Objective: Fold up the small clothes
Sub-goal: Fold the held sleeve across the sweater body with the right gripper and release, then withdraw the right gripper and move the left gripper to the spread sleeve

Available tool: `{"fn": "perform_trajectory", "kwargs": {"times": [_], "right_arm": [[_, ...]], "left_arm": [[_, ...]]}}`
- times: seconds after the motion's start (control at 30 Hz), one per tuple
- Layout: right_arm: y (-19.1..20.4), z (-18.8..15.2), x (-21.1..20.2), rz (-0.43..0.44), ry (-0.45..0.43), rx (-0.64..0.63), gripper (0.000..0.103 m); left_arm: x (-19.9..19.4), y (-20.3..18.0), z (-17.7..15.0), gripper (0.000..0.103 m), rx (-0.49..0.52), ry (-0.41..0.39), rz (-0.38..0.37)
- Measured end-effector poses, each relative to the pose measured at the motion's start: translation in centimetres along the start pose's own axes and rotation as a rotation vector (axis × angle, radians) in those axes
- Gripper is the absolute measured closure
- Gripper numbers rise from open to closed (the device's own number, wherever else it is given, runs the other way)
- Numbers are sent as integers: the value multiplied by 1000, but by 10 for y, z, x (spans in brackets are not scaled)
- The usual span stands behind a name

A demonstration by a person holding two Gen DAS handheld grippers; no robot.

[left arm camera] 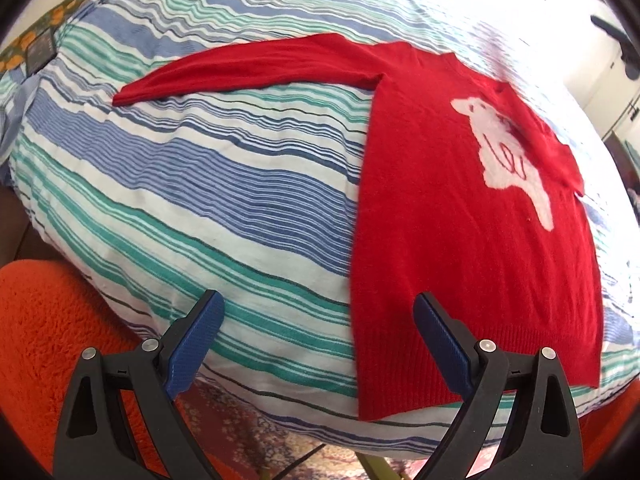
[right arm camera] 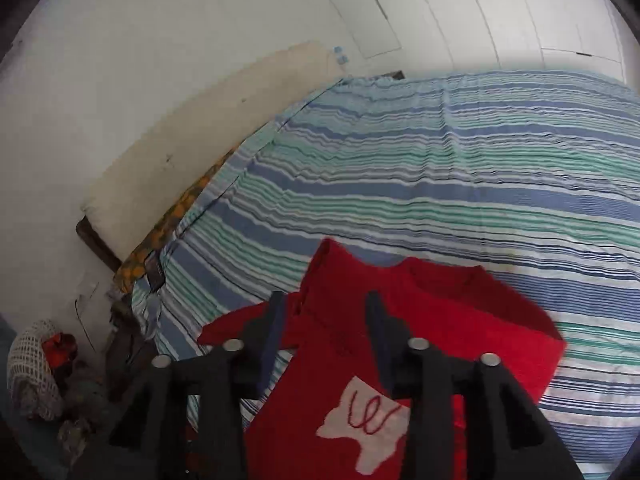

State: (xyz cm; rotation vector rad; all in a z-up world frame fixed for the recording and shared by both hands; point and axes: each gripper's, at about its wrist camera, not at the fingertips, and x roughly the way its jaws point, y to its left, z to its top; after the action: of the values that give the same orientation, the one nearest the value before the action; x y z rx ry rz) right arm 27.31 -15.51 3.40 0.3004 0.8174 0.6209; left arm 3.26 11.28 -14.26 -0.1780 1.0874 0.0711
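A small red sweater (left arm camera: 452, 216) with a white animal figure lies flat on the striped bed. Its left sleeve (left arm camera: 248, 68) stretches out to the left. Its right sleeve (left arm camera: 556, 148) is folded over the chest and covers part of the figure. My left gripper (left arm camera: 318, 316) is open and empty, just above the sweater's ribbed hem (left arm camera: 400, 376) at the near bed edge. My right gripper (right arm camera: 326, 308) is open and empty above the sweater (right arm camera: 360, 360), near its neck and shoulder.
The blue, green and white striped sheet (left arm camera: 200, 184) covers the bed. An orange fluffy rug (left arm camera: 52, 320) lies on the floor at lower left. In the right wrist view, a white wall (right arm camera: 160, 80) and a pile of things (right arm camera: 48, 368) lie left of the bed.
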Motion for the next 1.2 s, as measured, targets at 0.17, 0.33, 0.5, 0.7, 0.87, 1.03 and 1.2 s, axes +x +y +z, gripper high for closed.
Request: {"fn": "perform_trajectory", "kwargs": {"times": [0.17, 0.33, 0.5, 0.7, 0.87, 1.03, 1.2], "right_arm": [[-49, -16, -9, -88, -8, 104, 57], [-127, -43, -3, -95, 87, 286, 58], [-210, -121, 50, -292, 268, 457, 59], [-210, -131, 23, -415, 207, 399, 99], [-127, -132, -13, -277, 175, 196, 63], [-112, -218, 4, -337, 332, 151, 54], [-86, -222, -25, -391, 273, 51, 54]], "left_arm": [[3, 7, 1, 7, -25, 14, -15], [5, 6, 1, 7, -25, 21, -8], [8, 4, 2, 7, -15, 23, 3], [11, 3, 3, 7, -7, 23, 10], [11, 1, 4, 7, -5, 23, 6], [9, 2, 1, 7, 5, 22, 5], [2, 2, -2, 7, 9, 0, 2]]}}
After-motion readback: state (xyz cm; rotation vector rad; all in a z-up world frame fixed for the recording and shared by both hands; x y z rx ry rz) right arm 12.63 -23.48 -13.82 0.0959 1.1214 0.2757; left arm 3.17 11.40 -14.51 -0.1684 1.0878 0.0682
